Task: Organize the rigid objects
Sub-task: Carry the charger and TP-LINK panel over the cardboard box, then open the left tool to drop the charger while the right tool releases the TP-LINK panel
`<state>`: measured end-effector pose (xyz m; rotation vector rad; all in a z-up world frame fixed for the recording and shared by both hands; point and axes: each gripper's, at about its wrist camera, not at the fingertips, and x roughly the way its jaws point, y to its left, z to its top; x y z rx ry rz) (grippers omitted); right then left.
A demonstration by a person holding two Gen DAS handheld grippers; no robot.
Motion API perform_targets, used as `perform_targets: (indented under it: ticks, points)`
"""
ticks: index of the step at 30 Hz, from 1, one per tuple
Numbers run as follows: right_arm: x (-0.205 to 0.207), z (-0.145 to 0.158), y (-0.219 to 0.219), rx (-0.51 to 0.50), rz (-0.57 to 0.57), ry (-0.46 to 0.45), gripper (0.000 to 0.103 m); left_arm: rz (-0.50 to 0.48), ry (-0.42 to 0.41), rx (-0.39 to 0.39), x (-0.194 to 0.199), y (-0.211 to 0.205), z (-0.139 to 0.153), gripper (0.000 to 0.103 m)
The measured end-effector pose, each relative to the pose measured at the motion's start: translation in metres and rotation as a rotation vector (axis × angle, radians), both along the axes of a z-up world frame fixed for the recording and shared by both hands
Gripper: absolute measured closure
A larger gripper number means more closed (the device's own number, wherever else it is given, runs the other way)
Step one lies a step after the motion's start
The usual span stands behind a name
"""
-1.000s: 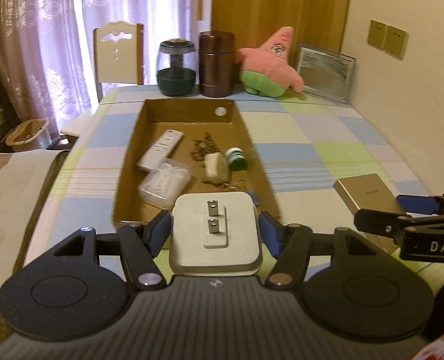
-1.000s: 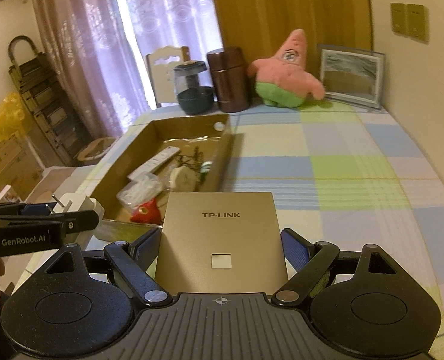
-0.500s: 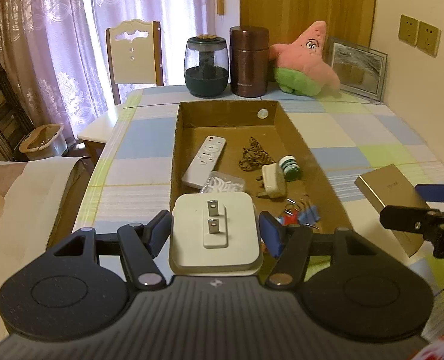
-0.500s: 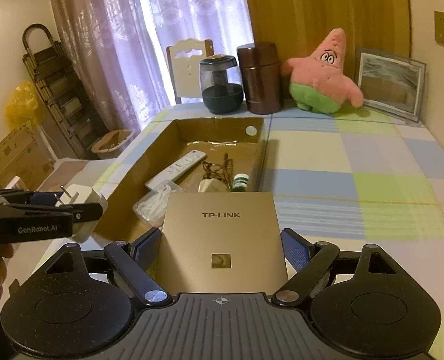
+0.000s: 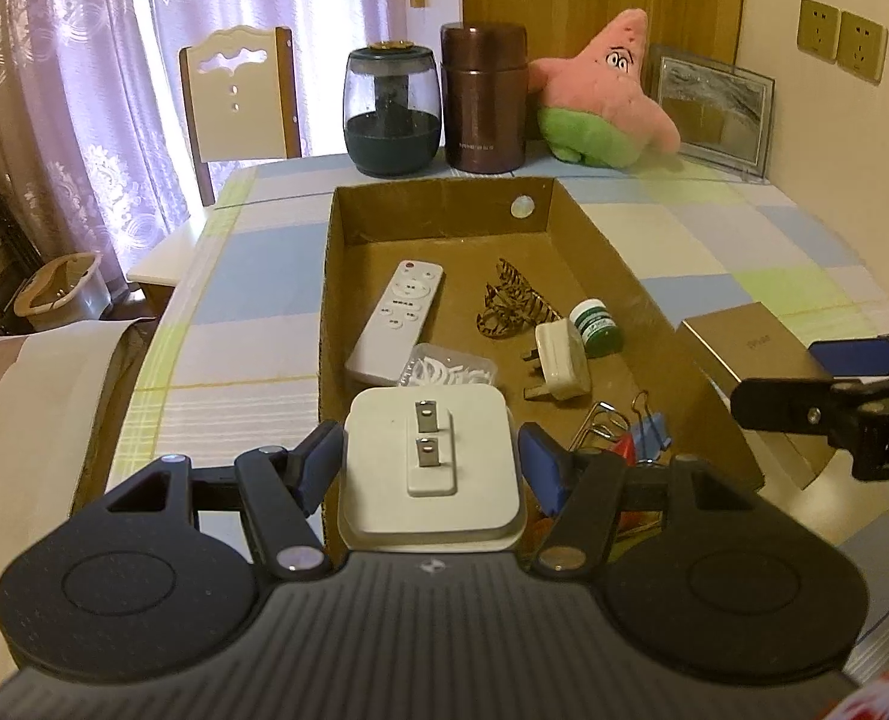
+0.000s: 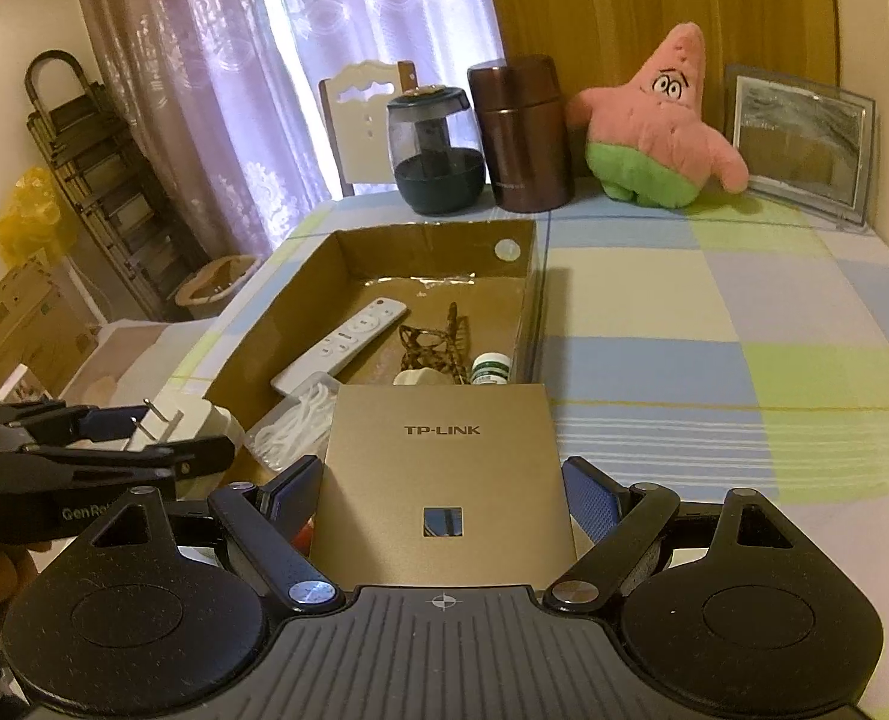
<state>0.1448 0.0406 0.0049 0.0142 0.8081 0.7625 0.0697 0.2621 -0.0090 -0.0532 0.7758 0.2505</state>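
The cardboard box on the desk holds a remote, hair claw, green-capped bottle, plug and binder clips. Above its near end, the left gripper clamps a white adapter; the right gripper clamps a gold TP-LINK box.

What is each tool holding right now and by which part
The left tool grips the white plug adapter by its two side edges, prongs facing up. The right tool grips the gold TP-LINK box by its side edges.
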Motion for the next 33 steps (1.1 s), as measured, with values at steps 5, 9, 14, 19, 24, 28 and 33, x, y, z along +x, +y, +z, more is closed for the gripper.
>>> perform_targets:
  ticks: [5,9,14,19,24,28,33]
  points:
    - [0.003,-0.004,0.003,-0.002,-0.004,0.005,0.020,-0.006,0.010,-0.005,0.002,0.001,-0.006,0.043]
    - [0.004,-0.005,0.004,-0.002,-0.005,0.006,0.020,-0.011,0.008,0.002,0.003,-0.001,-0.007,0.036]
    - [0.005,-0.005,0.004,-0.001,-0.008,0.004,0.020,0.013,-0.003,0.002,-0.001,0.002,-0.005,0.036]
    - [0.006,-0.004,0.005,0.000,-0.011,0.003,0.020,0.047,-0.019,-0.021,-0.005,0.009,-0.003,0.036]
    - [0.011,-0.003,0.011,0.003,-0.010,0.002,0.020,0.073,-0.038,-0.037,-0.006,0.018,-0.001,0.036]
    - [0.017,-0.002,0.021,0.005,-0.003,0.003,0.020,0.091,-0.050,-0.053,-0.006,0.024,0.000,0.036]
    - [0.030,-0.002,0.037,0.009,0.003,0.001,0.020,0.106,-0.066,-0.077,-0.001,0.032,0.000,0.036]
